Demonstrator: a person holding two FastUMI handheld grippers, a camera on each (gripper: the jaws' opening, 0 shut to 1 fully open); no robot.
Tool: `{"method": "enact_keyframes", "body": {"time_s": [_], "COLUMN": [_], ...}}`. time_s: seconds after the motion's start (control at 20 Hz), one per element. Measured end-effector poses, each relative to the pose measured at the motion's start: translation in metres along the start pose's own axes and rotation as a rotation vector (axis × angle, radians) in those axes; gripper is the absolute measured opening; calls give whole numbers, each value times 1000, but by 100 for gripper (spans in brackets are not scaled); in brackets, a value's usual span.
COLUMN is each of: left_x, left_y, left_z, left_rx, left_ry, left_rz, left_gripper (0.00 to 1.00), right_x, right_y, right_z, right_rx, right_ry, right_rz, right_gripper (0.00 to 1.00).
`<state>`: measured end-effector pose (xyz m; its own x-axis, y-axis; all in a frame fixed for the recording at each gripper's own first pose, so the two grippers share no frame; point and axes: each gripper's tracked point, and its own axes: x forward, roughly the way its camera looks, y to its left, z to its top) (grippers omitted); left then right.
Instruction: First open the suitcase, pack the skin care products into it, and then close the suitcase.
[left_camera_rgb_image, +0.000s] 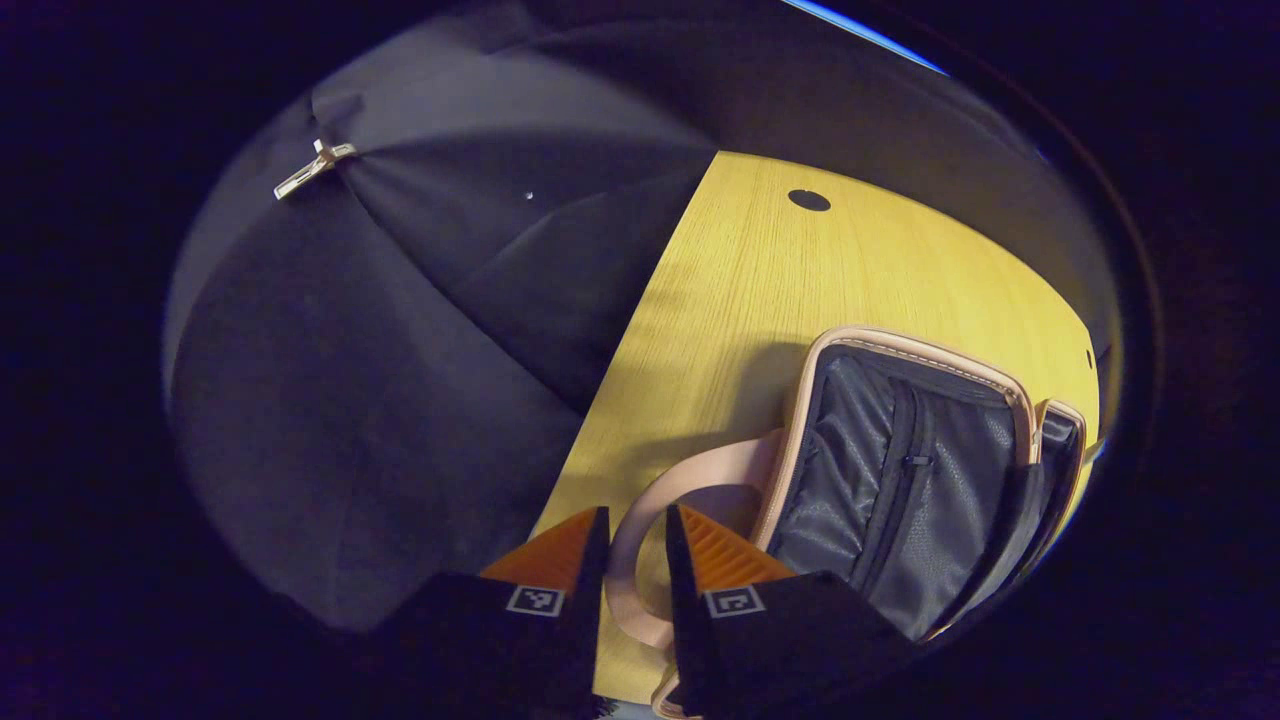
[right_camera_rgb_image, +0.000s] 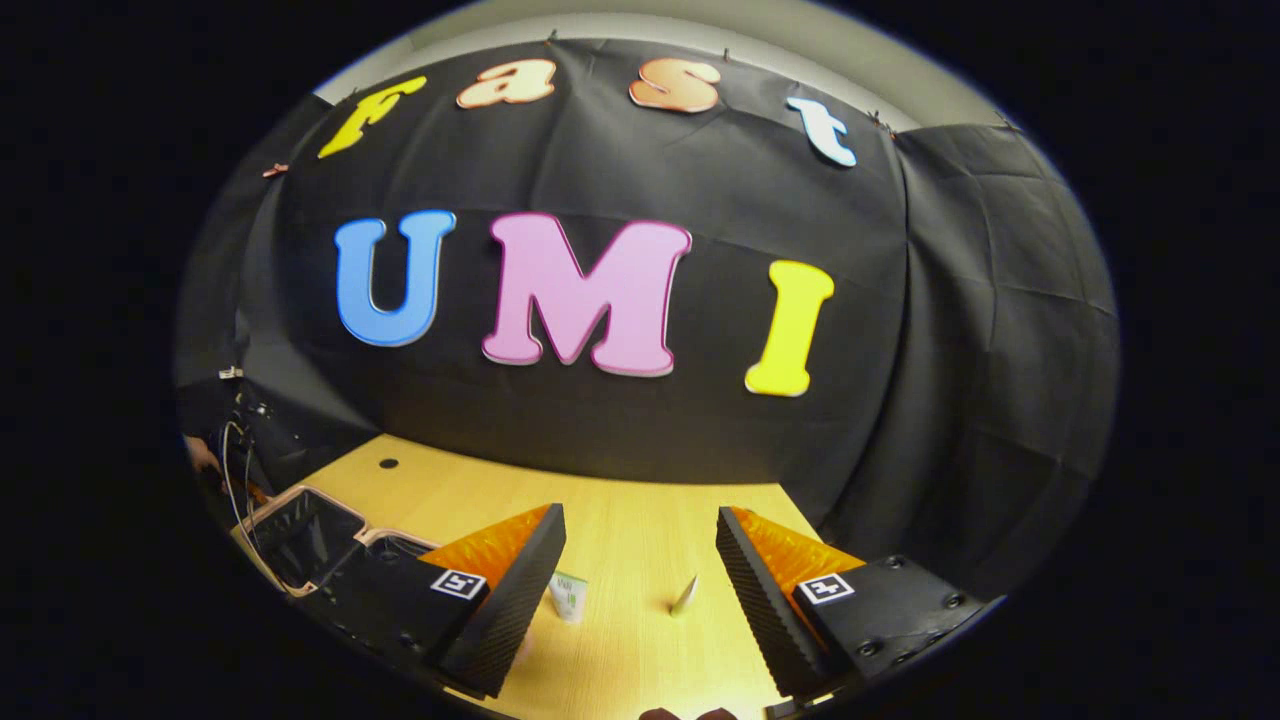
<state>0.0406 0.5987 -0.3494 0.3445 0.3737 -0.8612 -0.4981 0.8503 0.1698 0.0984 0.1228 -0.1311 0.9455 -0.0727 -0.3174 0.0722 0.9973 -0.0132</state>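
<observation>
The suitcase (left_camera_rgb_image: 900, 480) lies open on the yellow table (left_camera_rgb_image: 800, 270), showing its grey lining, black zip divider and pale pink rim. Its pink handle strap (left_camera_rgb_image: 625, 570) loops between the fingertips of my left gripper (left_camera_rgb_image: 637, 525), which stands narrowly open; the strap lies against the left finger, with a sliver of table showing beside the right one. In the right gripper view the suitcase (right_camera_rgb_image: 300, 530) sits at the far left. My right gripper (right_camera_rgb_image: 640, 525) is wide open above the table, holding nothing. Beyond its fingers stand a small white-and-green tube (right_camera_rgb_image: 568, 597) and a silvery pointed item (right_camera_rgb_image: 684, 595).
The table's left edge (left_camera_rgb_image: 620, 350) drops off to black cloth. A round cable hole (left_camera_rgb_image: 809, 200) sits near the table's far end. Black cloth walls (right_camera_rgb_image: 950, 400) close the back and right. Cables and part of a hand (right_camera_rgb_image: 200, 455) show beyond the suitcase.
</observation>
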Motion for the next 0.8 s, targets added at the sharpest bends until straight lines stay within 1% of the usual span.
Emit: {"method": "enact_keyframes", "body": {"time_s": [0.05,0.1,0.15,0.2,0.3,0.45,0.5,0.6,0.7,0.75,0.8], "left_x": [-5,-13,-26,-43,-89,-148,-170,-214,-256,-267,-271], "left_y": [-1,-3,-15,-25,-57,-118,-139,-195,-257,-291,-323], "left_z": [8,17,27,38,55,69,68,64,44,30,22], "left_rx": [-2,-25,-44,-61,-66,-24,-13,-24,-40,-25,-6], "left_ry": [-59,-144,-221,-305,-446,-604,-652,-707,-705,-684,-670], "left_rz": [10,29,4,-15,-80,-179,-218,-339,-438,-485,-512], "left_gripper": [52,60,67,70,77,88,89,89,90,90,90], "right_x": [5,7,9,11,13,15,17,22,30,33,36], "right_y": [-1,-4,-8,-12,-17,-22,-24,-28,-25,-25,-25], "right_z": [-8,-12,-15,-20,-24,-23,-23,-23,-24,-28,-28], "right_rx": [14,21,18,13,16,11,3,-10,-3,3,8], "right_ry": [12,17,23,31,37,24,16,0,-16,-18,-26], "right_rz": [-16,-37,-55,-73,-93,-95,-91,-74,-28,-6,13], "right_gripper": [96,97,97,97,96,96,96,96,96,97,96]}}
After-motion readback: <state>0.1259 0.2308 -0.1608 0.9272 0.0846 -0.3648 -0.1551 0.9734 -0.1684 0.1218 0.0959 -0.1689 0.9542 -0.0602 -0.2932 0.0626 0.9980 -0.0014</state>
